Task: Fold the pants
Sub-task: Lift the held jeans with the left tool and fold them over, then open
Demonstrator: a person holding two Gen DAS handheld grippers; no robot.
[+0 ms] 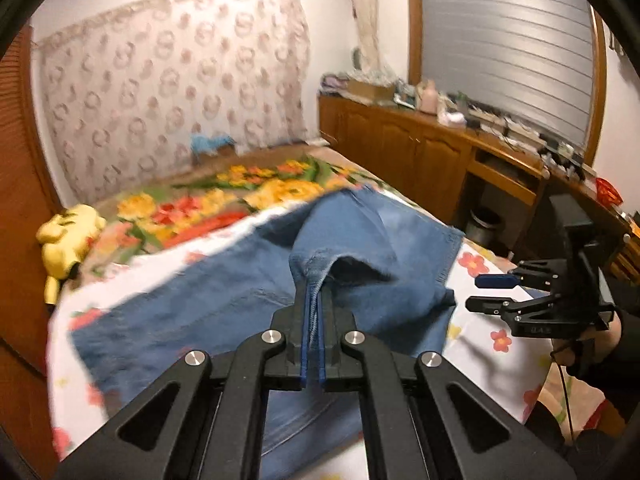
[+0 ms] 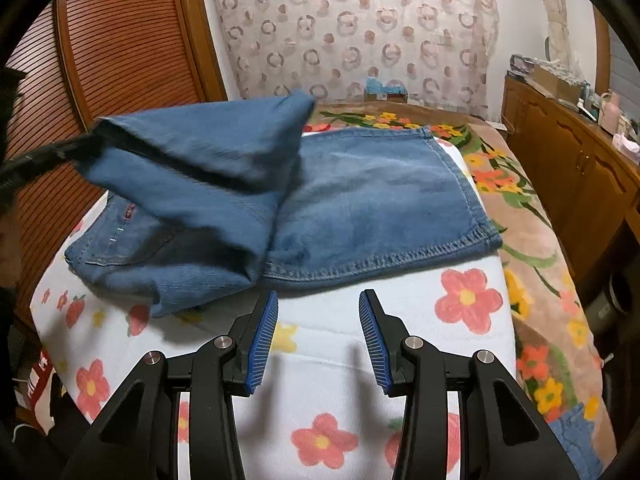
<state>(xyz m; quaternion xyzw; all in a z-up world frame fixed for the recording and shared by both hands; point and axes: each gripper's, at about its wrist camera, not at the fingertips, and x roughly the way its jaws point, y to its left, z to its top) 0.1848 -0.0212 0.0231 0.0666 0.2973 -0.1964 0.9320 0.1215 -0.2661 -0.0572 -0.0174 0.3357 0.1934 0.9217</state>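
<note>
Pants (image 2: 360, 204) of blue denim lie on the white flowered cloth (image 2: 472, 300) over the bed, just beyond my right gripper (image 2: 318, 312), whose 2 blue pads stand apart with nothing between them. My left gripper (image 1: 314, 300) is clamped on a hem of the pants and holds 1 leg lifted above the rest. Farther, I see a yellow plush toy (image 1: 68, 236) and a wooden cabinet (image 1: 420, 156).
</note>
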